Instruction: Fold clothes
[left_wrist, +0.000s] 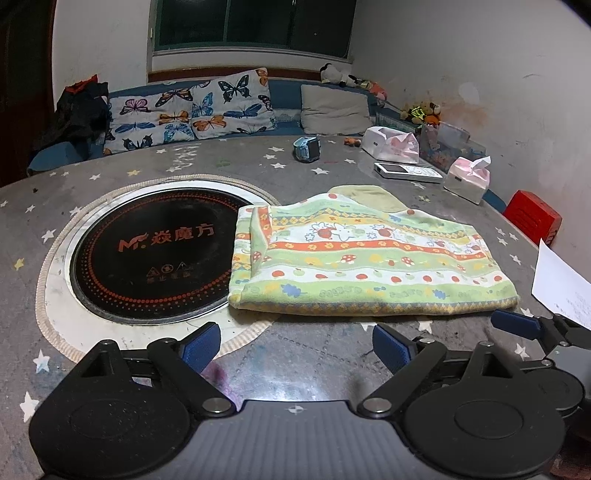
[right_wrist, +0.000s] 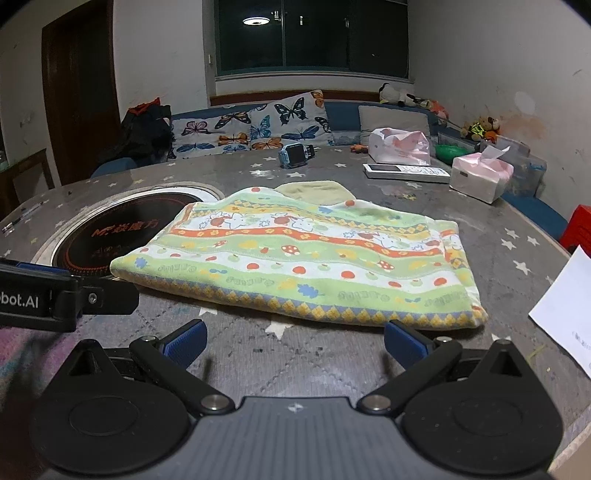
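**Folded cloth lies flat as both grippers hang back**

A patterned cloth (left_wrist: 369, 258), printed with mushrooms, apples and rabbits in green, orange and white bands, lies folded into a flat rectangle at the centre of the frame on the star-print tabletop (left_wrist: 295, 354). Its left edge overlaps the rim of a round black induction cooker (left_wrist: 155, 254) set into the tabletop. A plain pale-green piece (left_wrist: 369, 195) peeks out from behind its far edge.

The left gripper (left_wrist: 295, 347) fills the bottom of the left wrist view, its jaws spread wide and empty, short of the cloth's near hem. The right gripper (right_wrist: 295, 341) sits likewise at the bottom of its own view, jaws released and holding nothing, just before the diamond-bordered hem.

Judging by the doubled layers at the cloth's ends, the fold looks well advanced; this appears to be a pause between folds, or the close of the job. Should another fold be wanted, each gripper would need to reach forward and pinch a near corner through all layers, then carry it across evenly so the stack does not skew.

A tissue box (left_wrist: 467, 181), a white remote (left_wrist: 406, 171) and a sheet of paper (left_wrist: 561, 284) lie toward the right of the frame, apart from the cloth.
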